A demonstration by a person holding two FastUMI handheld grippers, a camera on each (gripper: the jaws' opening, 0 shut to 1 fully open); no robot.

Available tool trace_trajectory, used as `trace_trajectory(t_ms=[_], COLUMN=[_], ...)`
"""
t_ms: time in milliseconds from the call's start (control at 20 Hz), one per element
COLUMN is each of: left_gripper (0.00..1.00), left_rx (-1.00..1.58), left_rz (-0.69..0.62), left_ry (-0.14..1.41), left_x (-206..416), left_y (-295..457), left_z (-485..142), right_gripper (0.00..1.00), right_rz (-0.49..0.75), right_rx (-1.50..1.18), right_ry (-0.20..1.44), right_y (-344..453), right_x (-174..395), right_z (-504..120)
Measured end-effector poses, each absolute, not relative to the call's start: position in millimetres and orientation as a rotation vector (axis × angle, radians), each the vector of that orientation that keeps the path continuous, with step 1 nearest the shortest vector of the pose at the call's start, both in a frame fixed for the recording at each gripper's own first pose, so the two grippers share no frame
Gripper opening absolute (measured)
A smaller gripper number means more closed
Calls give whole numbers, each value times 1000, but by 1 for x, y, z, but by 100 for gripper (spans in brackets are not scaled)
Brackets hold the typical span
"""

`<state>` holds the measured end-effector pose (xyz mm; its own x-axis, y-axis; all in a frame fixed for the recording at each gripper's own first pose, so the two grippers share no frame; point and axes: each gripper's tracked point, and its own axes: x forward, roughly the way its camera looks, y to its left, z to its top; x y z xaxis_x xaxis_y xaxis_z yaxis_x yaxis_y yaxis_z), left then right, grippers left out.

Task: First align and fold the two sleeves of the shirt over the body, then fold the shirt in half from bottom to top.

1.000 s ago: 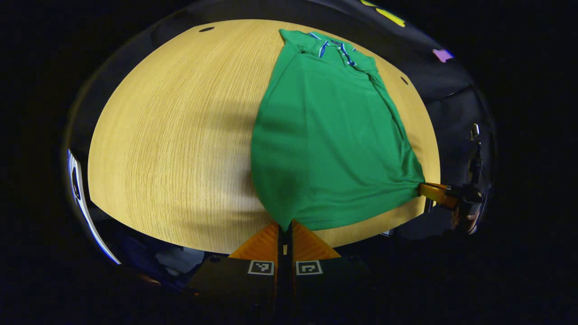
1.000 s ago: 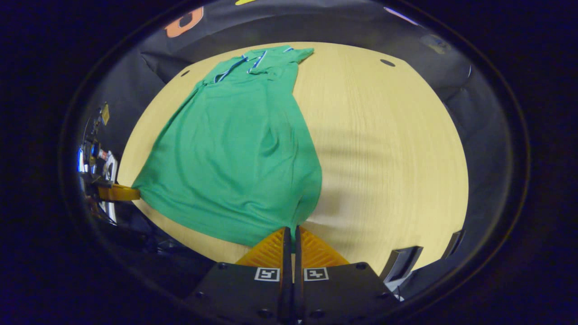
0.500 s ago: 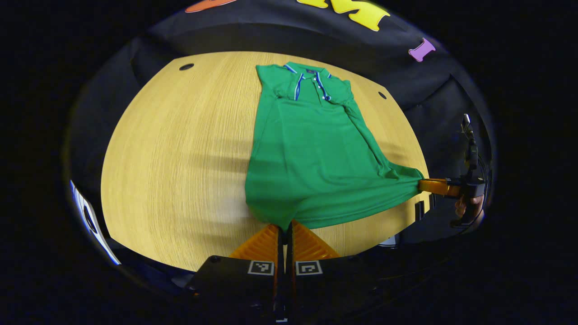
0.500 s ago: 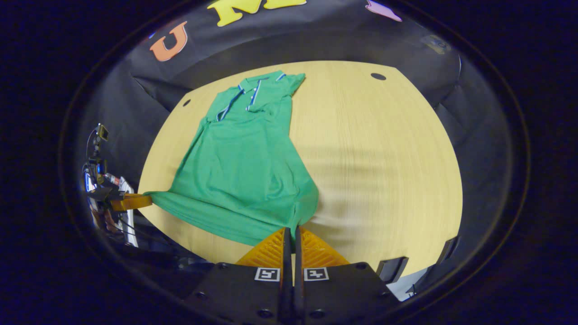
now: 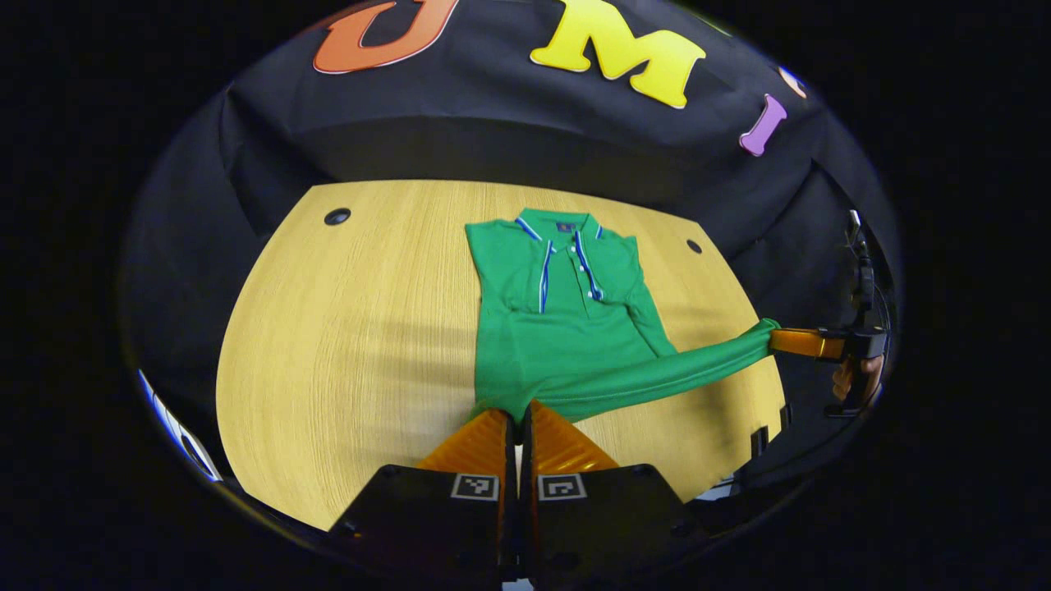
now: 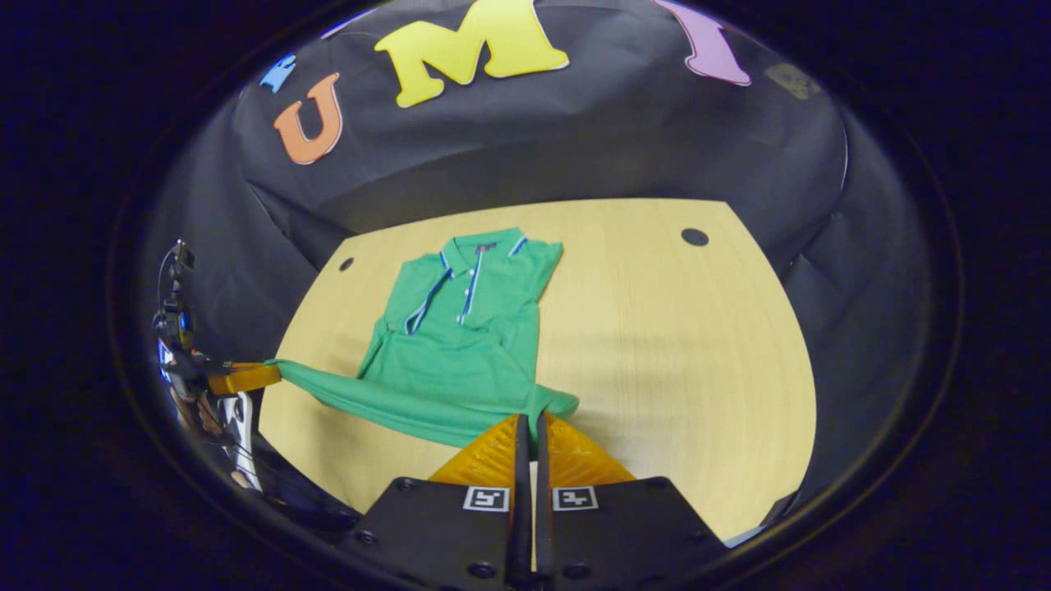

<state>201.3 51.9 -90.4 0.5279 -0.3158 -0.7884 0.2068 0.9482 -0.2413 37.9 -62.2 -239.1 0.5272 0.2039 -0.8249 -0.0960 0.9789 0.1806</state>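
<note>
**A:** You had the green short-sleeved polo shirt with blue-and-white placket trim (image 5: 566, 328) by its two bottom corners. Your left gripper (image 5: 519, 417) was clamped on one, your right gripper (image 6: 530, 420) on the other, and the hem hung stretched between them above the pale wooden table (image 5: 345, 345).

**B:** And the collar end?

**A:** It lay flat at the far side of the table, sleeves apparently already tucked over the body (the fold edges were small in both views, so I say that cautiously). To do it well, you needed both corners level and the hem taut, carried straight toward the collar and lowered together so the edges met square.

**B:** The count?

**A:** One shirt, one table, two grippers, and what looked like two small dark holes (image 6: 695, 237) in the tabletop.
</note>
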Motion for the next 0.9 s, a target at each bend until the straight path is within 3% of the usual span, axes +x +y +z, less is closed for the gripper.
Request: trace_trajectory(t_ms=[150,200,250,600,800,850,900], left_gripper=[4,4,4,4,4,4,3], left_rx=[-98,-97,-107,-191,-193,-185,-181], left_rz=[-313,-310,-303,-256,-198,-186,-176], left_ry=[912,896,881,762,691,684,684], left_x=[244,259,273,382,441,452,462], left_y=[52,52,51,44,48,49,49], left_z=[-79,-77,-74,-59,-81,-92,-105], right_gripper=[5,10,5,4,5,0,5], right_rz=[166,161,154,97,123,131,135], right_rx=[119,116,108,86,58,40,25], right_ry=[944,924,905,752,689,676,666], right_y=[-57,-56,-56,-48,-34,-32,-30], right_x=[80,93,105,212,266,279,291], right_z=[-231,-227,-224,-213,-226,-236,-248])
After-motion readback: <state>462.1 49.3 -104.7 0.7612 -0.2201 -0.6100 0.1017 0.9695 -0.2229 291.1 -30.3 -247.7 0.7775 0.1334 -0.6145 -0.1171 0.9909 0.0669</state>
